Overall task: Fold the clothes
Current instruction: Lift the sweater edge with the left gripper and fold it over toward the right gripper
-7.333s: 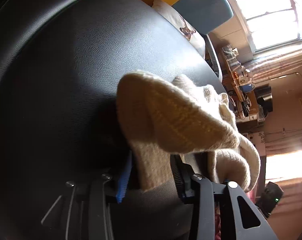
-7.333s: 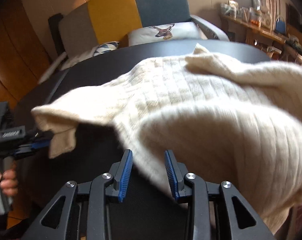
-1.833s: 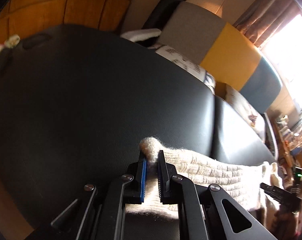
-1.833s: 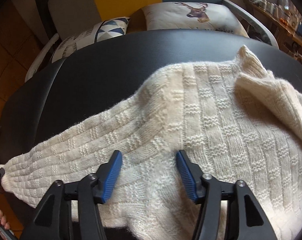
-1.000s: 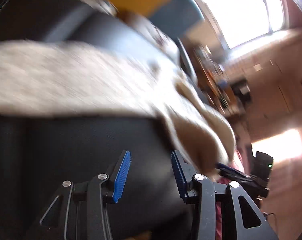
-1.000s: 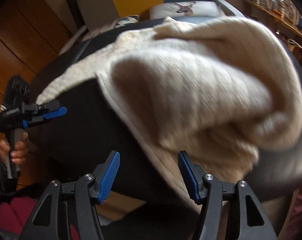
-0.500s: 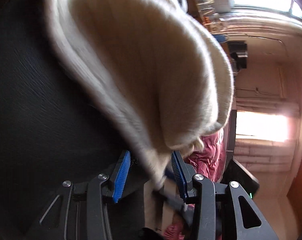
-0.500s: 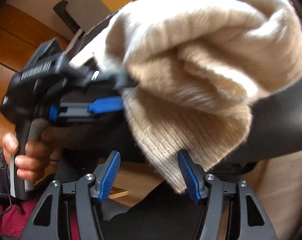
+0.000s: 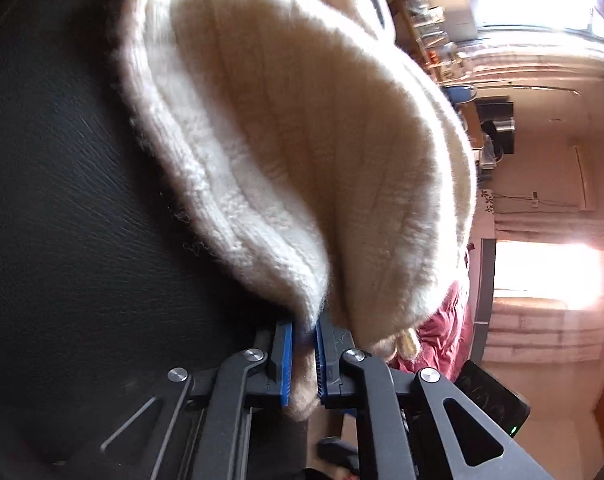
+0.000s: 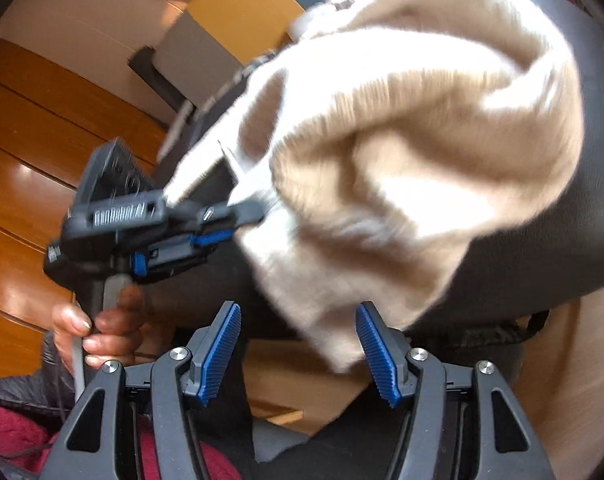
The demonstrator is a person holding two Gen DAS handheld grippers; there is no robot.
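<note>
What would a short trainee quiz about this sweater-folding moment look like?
1. True or false: the left gripper is clamped on the cream sweater.
2. The right gripper stands: A open, B shut.
3. What colour is the table under the sweater?

Key: 1 true, it pinches the knit edge. 2 A, its pads stand apart, a hanging fold between them unpressed. 3 black.

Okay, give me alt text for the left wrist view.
The left gripper, jaws just closed, pinches the hem of a cream knitted sweater bunched on a black padded table. Sunlit room behind.
</note>
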